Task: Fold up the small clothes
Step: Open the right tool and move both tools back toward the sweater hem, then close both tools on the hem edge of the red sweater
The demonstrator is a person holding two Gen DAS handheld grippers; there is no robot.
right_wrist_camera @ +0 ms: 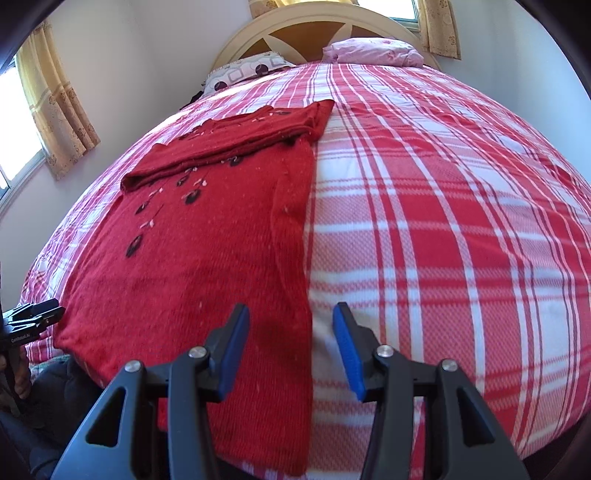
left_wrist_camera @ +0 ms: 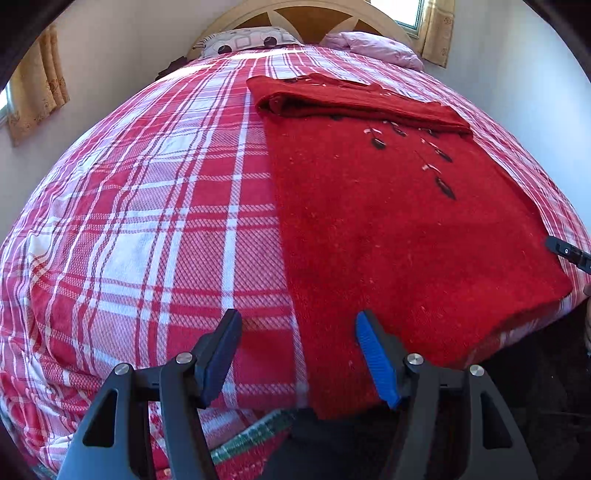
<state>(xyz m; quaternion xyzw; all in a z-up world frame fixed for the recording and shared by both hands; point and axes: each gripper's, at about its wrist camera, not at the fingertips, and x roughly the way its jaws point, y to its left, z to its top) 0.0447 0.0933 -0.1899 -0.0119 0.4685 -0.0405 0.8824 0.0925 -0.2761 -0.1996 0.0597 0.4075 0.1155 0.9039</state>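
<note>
A red knit sweater with black and pink feather marks lies flat on the plaid bed, its sleeves folded across the chest at the far end. Its hem hangs over the near bed edge. My left gripper is open and empty, straddling the sweater's left edge near the hem. In the right wrist view the sweater fills the left half. My right gripper is open and empty, straddling the sweater's right edge near the hem. The right gripper's tip shows at the left view's right edge; the left gripper shows at the right view's left edge.
The bed has a red and white plaid cover. A patterned pillow and a pink pillow lie by the wooden headboard. Walls and curtained windows flank the bed.
</note>
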